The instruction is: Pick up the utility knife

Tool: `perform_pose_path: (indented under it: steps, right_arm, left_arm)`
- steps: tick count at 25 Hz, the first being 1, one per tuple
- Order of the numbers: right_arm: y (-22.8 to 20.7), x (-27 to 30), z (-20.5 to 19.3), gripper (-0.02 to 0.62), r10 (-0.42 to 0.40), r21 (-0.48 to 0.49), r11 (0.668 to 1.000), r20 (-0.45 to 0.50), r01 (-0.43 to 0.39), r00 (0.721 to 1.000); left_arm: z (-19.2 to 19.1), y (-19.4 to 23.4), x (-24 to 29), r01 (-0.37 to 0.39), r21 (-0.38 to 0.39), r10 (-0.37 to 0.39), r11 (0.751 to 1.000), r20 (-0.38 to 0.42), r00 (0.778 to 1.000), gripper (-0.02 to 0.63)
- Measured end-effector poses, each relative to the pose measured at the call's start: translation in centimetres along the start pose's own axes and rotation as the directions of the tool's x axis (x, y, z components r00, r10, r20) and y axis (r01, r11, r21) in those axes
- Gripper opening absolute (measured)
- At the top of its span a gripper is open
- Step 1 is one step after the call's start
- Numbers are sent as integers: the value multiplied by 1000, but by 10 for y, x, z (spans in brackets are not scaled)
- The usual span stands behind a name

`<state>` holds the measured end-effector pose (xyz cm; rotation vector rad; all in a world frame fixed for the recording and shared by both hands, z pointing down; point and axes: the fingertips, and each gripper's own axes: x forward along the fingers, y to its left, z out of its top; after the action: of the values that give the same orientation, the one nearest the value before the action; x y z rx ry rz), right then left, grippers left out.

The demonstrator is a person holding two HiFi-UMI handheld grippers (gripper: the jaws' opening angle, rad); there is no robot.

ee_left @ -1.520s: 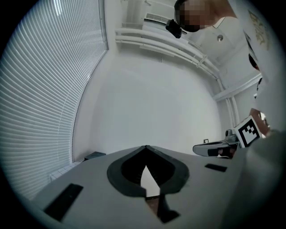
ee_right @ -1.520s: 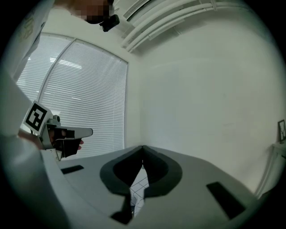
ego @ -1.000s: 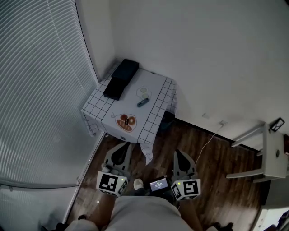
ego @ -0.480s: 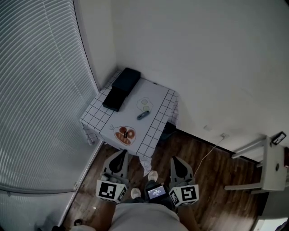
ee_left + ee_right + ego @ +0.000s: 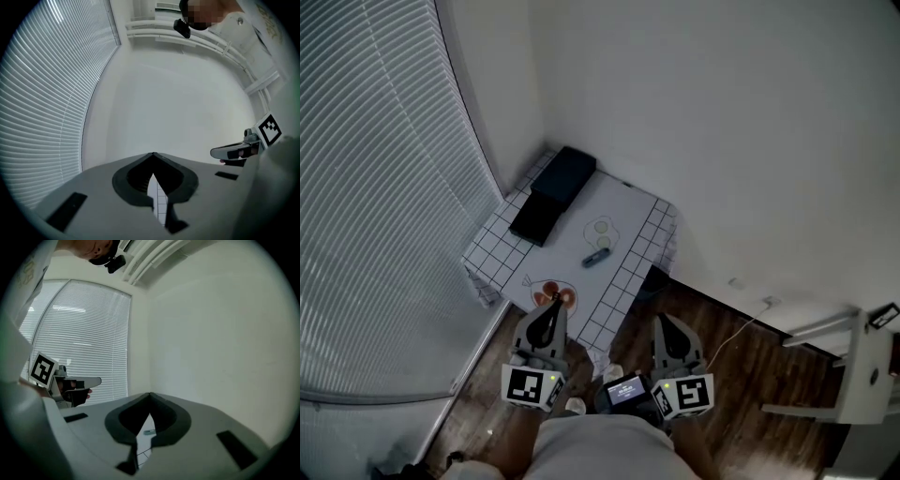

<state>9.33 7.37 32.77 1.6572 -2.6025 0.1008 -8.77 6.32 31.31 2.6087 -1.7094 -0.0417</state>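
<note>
Approach step, by my judgement: left gripper [image 5: 553, 305] and right gripper [image 5: 662, 323] both have jaws together, empty, short of the table [image 5: 628, 208]. The knife [image 5: 596, 258] lies mid-table, at 11 o'clock from the right gripper; next, open and reach

The room was dim and grey; what light there was came through the closed blinds [image 5: 384, 187] on my left, and it left the wall [image 5: 722, 122] flat, without glare or hard shadows. Both my gripper views were bowed by the wide lens and black at the corners, the jaws nearest the lens soft. From my head, the utility knife [image 5: 596, 259] was a small blurry mark on the table [image 5: 628, 211].
</note>
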Motion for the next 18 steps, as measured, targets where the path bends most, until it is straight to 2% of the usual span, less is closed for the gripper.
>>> perform_pose_path:
  steps: [4,9,18]
  right_arm:
    - [-14,25,2,6,33,3,999,0,-33,999]
    - [-33,54,0,6,55,13,998,18,-56,998]
    - [-59,88,-5,6,106,10,994,-2,-106,994]
  left_arm:
    - [-3,7,25,-21,10,22,1000,-15,1000,8]
    - [-18,14,55,-51,35,54,998,-78,995,8]
    - [-27,16,89,-83,87,91,993,-94,991,8]
